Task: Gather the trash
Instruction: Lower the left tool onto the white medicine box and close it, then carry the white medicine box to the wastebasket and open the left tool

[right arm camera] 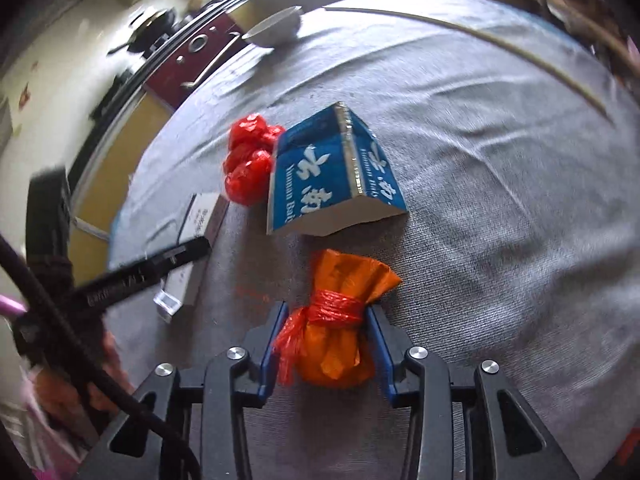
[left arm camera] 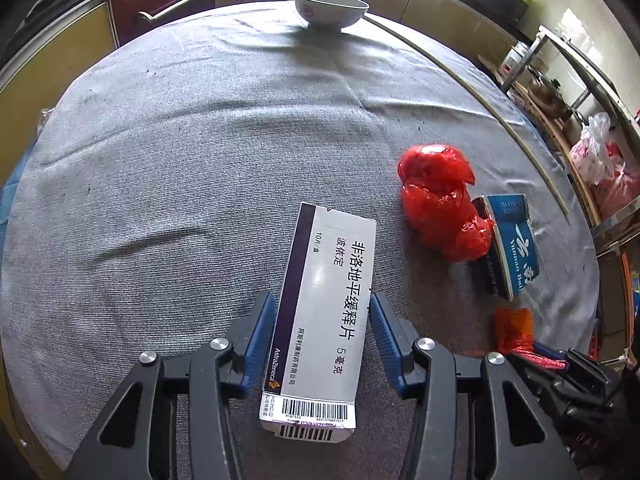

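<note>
Now, left gripper [left arm camera: 323,310] straddles a long white cardboard medicine box with a dark purple stripe [left arm camera: 320,312]; blue finger pads [left arm camera: 262,336] sit against the box's two long sides, jaws narrow and closed on it; box lies flat on the grey woven tablecloth [left arm camera: 180,152], barcode end toward the camera. Right gripper [right arm camera: 326,322] brackets a small orange plastic bag tied with red plastic strip [right arm camera: 340,328]; jaws narrow, pads touching the knotted neck on both sides; bag rests on the cloth. Just beyond it, an opened blue cardboard carton with white lettering [right arm camera: 324,172] lies on its side; touching that carton's left, a crumpled red plastic bag [right arm camera: 248,160]. Far edge of the table: white ceramic bowl [left arm camera: 330,8], upright, well apart from the trash; thin pale stick [left arm camera: 472,100] lies along the cloth's right side.
</note>
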Action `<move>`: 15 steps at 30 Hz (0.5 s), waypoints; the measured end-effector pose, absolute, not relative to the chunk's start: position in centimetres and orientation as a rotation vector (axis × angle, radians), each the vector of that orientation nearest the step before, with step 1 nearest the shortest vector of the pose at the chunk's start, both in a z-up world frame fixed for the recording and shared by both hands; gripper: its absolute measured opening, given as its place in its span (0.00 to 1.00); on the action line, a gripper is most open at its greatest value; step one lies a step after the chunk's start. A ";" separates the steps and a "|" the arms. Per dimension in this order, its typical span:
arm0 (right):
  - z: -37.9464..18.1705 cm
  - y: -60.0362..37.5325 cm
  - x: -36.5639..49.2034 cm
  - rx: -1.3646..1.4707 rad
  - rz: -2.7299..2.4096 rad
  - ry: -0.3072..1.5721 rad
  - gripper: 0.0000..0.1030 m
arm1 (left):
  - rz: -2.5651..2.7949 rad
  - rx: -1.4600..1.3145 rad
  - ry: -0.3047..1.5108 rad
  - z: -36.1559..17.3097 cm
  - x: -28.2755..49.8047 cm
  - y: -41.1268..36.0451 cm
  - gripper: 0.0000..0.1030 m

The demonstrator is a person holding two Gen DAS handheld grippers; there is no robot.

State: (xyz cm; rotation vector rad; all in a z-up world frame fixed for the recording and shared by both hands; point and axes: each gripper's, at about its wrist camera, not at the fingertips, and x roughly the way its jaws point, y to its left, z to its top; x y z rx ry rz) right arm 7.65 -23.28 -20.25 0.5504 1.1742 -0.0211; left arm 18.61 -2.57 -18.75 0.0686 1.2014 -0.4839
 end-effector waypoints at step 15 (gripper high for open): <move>-17.8 -22.5 3.6 0.488 0.040 1.048 0.36 | -0.419 0.091 1.079 -14.8 13.3 -0.4 0.47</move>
